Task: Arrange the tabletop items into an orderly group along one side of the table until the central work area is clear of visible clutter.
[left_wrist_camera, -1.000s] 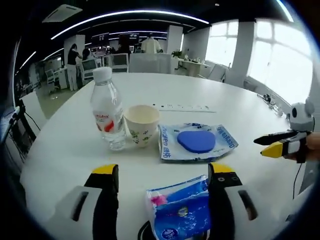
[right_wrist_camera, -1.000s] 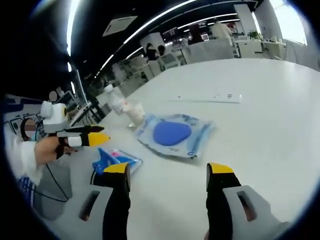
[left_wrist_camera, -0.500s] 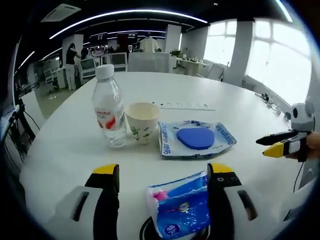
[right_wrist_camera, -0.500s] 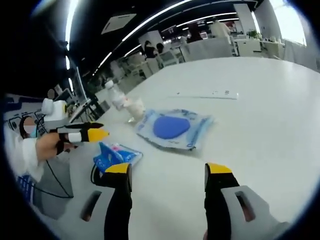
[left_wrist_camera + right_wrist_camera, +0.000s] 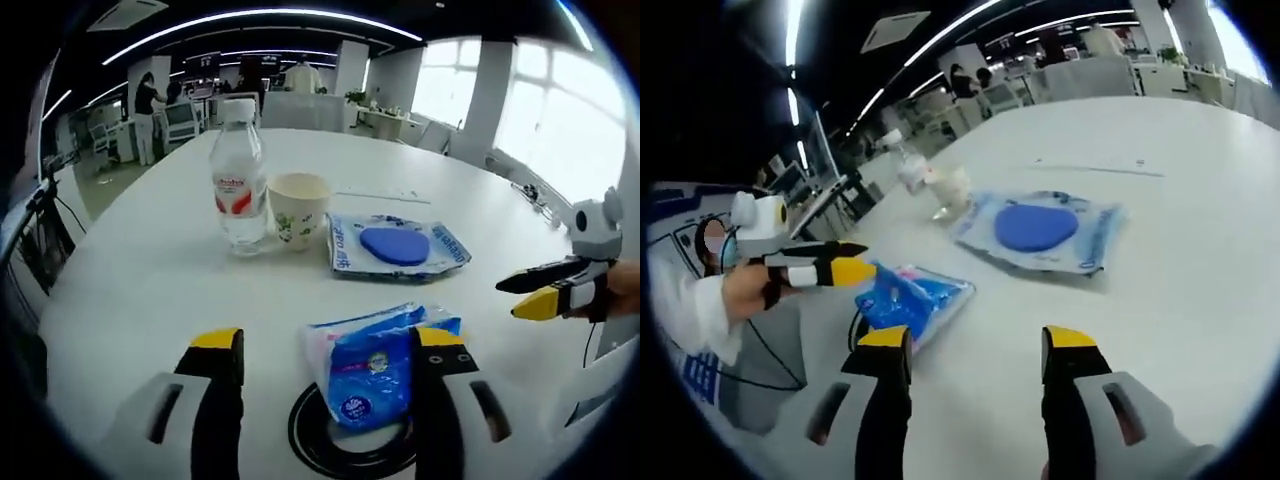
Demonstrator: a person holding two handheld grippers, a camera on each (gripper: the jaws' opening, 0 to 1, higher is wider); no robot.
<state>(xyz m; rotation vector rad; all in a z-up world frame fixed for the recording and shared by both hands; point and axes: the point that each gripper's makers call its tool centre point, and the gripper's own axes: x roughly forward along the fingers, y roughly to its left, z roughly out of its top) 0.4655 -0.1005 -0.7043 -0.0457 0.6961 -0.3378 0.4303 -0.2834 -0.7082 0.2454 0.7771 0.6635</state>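
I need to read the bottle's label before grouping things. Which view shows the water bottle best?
The left gripper view: the water bottle stands upright, large and unobstructed beside the paper cup, its red-and-white label facing the camera. In the right gripper view the bottle is distant, small and blurred.

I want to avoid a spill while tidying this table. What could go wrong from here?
1. The water bottle and paper cup stand close together; nudging either may topple the other.
2. The blue tissue pack lies partly on a black ring, so pushing it might drag the ring along.
3. The left gripper and right gripper, both open, work over the same items and may collide.
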